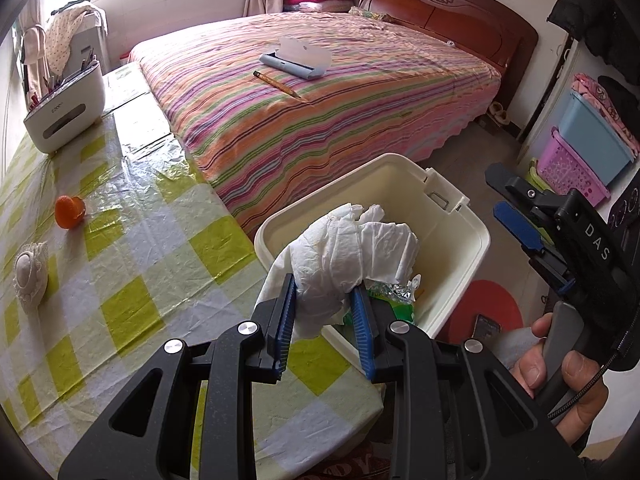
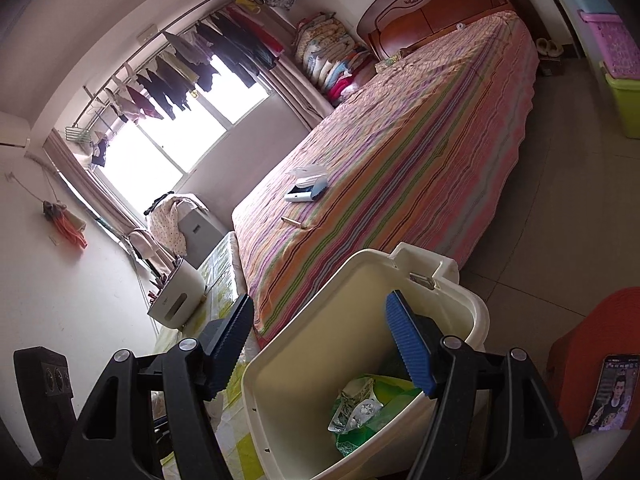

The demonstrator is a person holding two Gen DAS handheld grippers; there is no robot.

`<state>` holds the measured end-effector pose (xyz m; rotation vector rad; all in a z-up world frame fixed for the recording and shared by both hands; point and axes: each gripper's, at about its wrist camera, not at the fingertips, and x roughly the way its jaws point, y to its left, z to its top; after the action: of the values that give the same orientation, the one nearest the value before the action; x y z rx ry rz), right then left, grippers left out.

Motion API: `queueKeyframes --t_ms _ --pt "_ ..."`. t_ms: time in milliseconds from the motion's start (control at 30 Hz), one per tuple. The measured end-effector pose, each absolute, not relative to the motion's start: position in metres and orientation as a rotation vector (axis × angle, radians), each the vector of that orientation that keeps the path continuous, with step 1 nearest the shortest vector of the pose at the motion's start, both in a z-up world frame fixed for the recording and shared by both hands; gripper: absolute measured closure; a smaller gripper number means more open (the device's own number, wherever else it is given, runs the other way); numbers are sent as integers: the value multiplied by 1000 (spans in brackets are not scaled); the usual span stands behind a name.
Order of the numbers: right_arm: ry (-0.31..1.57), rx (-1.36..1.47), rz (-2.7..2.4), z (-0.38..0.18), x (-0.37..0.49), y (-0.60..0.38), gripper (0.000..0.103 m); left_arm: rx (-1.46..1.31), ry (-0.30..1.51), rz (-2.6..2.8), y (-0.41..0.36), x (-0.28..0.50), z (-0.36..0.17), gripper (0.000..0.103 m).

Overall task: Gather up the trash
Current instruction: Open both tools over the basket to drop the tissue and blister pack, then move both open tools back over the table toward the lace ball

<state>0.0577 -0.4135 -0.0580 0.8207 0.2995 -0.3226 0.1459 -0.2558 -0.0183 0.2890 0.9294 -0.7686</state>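
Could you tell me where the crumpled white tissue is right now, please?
In the left wrist view, the crumpled white tissue is clamped in the left gripper, held over the near rim of the cream bin beside the table.

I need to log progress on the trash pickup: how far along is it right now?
Done: green and foil wrappers already lie in the cream bin. In hand: the left gripper is shut on a crumpled white tissue, held over the bin's edge, not yet released. The right gripper is open and holds nothing. Left: orange peel and a whitish wad on the checkered table.
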Motion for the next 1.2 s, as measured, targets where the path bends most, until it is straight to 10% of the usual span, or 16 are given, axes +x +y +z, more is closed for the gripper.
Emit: queueKeyframes --t_ms 533,767,1200 --pt "205 877 -327 -56 41 -425 34 405 938 -769 -312 149 -34 74" --pt "205 873 -321 -57 42 -422 33 396 929 -764 -312 149 -38 39" --pt "304 772 -203 -49 82 -394 33 304 788 -668 -224 170 17 31"
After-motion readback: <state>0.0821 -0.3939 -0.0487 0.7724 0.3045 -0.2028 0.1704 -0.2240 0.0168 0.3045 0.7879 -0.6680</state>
